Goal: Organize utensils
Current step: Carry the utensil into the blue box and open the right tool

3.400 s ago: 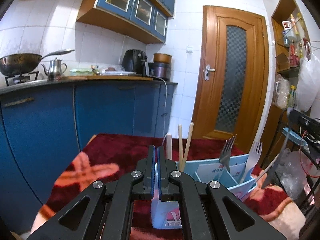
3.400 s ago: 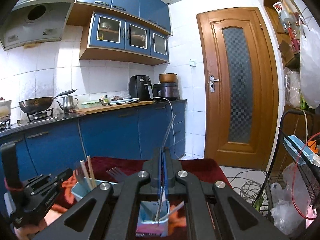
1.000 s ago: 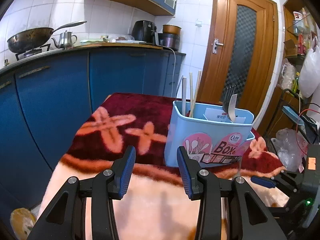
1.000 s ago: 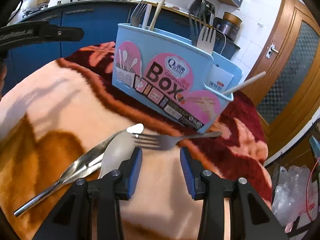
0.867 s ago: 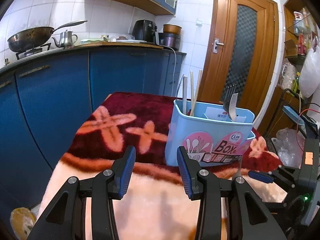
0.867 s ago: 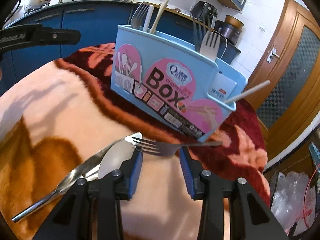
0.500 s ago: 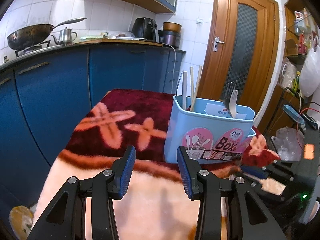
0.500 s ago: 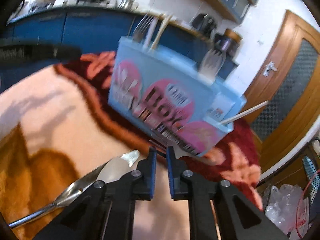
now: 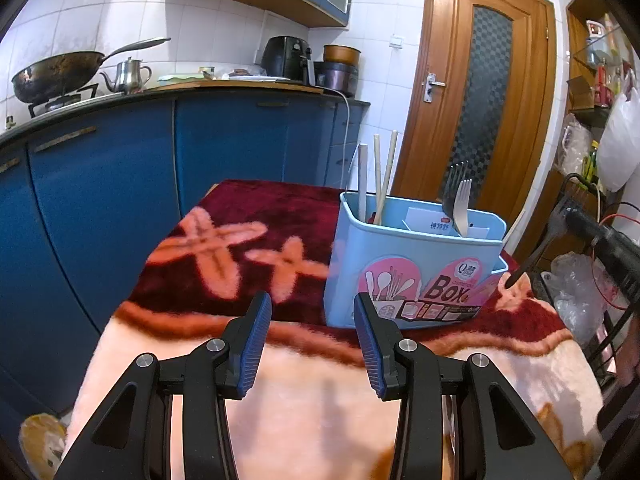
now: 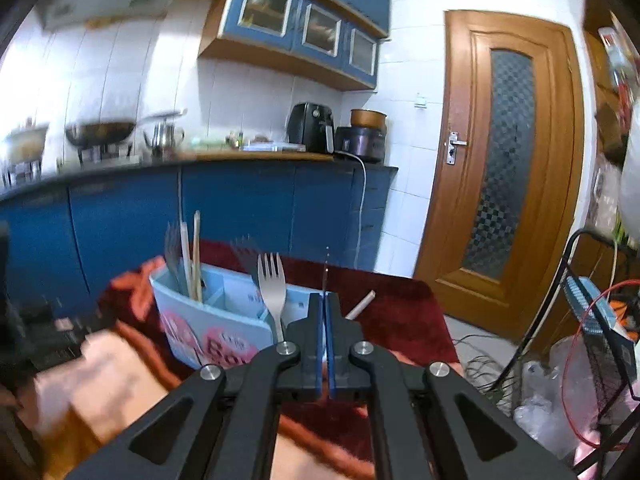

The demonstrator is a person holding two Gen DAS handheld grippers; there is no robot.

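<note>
Blanket-covered table lies open between left gripper and utensil box. Box top crowded — chopsticks and forks stick up — middle compartments less so.

A kitchen with white tiled walls fills the frame. Blue base cabinets run across the left half under a dark counter, and blue glass-fronted wall cupboards hang at the upper centre. A wok and a metal kettle sit at the upper left. A brown wooden door with a patterned glass panel stands right of centre.
</note>
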